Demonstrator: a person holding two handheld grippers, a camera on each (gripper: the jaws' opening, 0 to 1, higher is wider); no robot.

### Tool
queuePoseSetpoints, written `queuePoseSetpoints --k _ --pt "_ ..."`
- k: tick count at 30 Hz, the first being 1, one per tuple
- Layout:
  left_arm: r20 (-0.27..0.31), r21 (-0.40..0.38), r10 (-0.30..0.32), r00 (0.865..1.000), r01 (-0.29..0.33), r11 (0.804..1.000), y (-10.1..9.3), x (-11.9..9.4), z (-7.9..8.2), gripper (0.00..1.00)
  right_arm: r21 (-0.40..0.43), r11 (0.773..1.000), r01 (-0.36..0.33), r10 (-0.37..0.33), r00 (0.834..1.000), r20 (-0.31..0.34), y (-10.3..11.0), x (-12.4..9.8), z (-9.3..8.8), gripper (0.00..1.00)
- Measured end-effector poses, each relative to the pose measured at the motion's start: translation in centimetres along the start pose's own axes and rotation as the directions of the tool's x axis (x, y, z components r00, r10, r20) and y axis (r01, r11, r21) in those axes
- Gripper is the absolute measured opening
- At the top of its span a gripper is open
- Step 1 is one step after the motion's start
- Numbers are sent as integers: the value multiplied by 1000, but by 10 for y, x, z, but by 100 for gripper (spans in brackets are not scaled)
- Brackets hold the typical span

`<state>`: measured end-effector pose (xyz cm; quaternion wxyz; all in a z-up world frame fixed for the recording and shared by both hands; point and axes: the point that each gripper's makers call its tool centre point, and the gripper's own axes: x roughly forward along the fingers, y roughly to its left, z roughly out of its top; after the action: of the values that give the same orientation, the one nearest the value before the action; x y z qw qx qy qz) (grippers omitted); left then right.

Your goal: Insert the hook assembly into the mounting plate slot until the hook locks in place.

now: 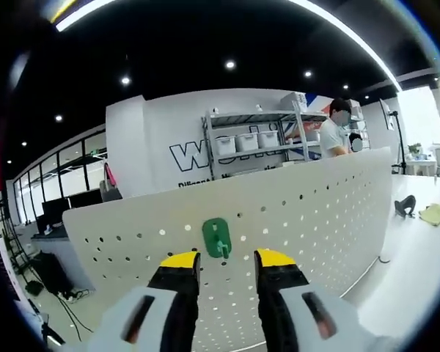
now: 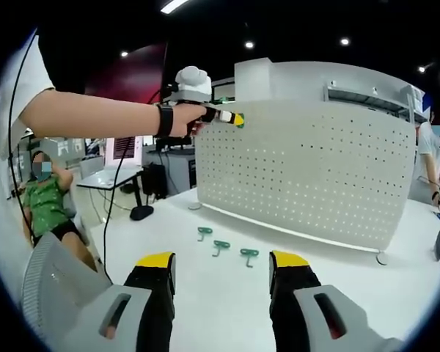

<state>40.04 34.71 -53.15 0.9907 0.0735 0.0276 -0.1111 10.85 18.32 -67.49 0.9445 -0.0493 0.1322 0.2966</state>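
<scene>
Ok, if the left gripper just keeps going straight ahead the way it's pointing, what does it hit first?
Most likely the green hook on the white pegboard. It sits right between the open left gripper tips in the left gripper view, with the board directly behind it. How much gap remains is hard to judge.

We are in an open-plan office or lab workspace. Around us are a dark ceiling with recessed spotlights and a long light strip, and a grey wall with large lettering. A metal shelving rack against it carries white storage bins. We see desks with monitors along a glass partition, a white table with a perforated panel standing on it, and other people nearby, one seated, one standing by the rack.
</scene>
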Motion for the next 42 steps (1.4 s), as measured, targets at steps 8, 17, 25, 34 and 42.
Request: queuePoseSetpoints --k 8,17,25,34,42 --pt "9 -35 -41 999 42 999 -8 -10 1 30 -14 1000 -19 19 1000 -1 5 3 2 52" --pt "29 -142 -106 994 109 984 -21 -15 1 39 -18 999 -26 26 1000 10 8 4 5 52" --pt "46 -189 -177 983 183 965 -34 -25 -5 45 -20 999 -27 27 1000 10 8 4 5 52" --pt "86 -161 -232 969 243 957 -45 -33 -2 61 -28 999 -40 40 999 8 11 6 6 52" --pt "72 -152 -240 968 248 957 -49 -43 -6 67 -37 998 -44 44 999 4 10 6 7 52"
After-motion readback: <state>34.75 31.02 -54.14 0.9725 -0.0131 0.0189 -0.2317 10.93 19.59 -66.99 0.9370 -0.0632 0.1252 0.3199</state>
